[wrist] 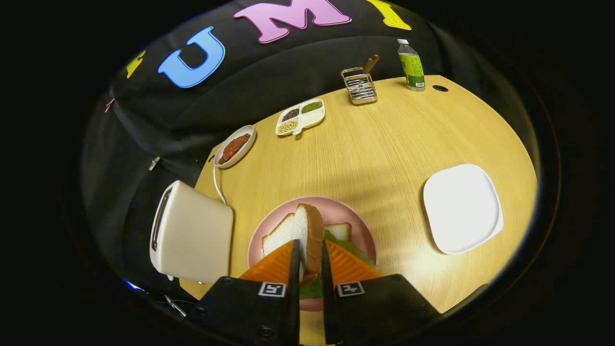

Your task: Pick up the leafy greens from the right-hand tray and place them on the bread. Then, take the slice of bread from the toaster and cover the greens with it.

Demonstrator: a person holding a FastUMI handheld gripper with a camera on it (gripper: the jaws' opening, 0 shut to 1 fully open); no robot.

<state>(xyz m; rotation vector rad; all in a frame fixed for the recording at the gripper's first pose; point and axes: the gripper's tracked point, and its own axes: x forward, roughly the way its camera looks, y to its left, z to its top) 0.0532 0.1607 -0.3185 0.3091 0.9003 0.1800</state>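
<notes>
My gripper is shut on a slice of bread, which stands on edge between the two orange fingers. Below it lies a pink plate with leafy greens spread over another bread slice. The held slice hangs just above the greens and the plate. The cream toaster stands left of the plate, its slot showing on the far left side. The white tray sits to the right, bare.
A small oval dish of red sauce and a divided dish of beans lie at the far left of the wooden table. A metal rack and a green bottle stand at the far edge.
</notes>
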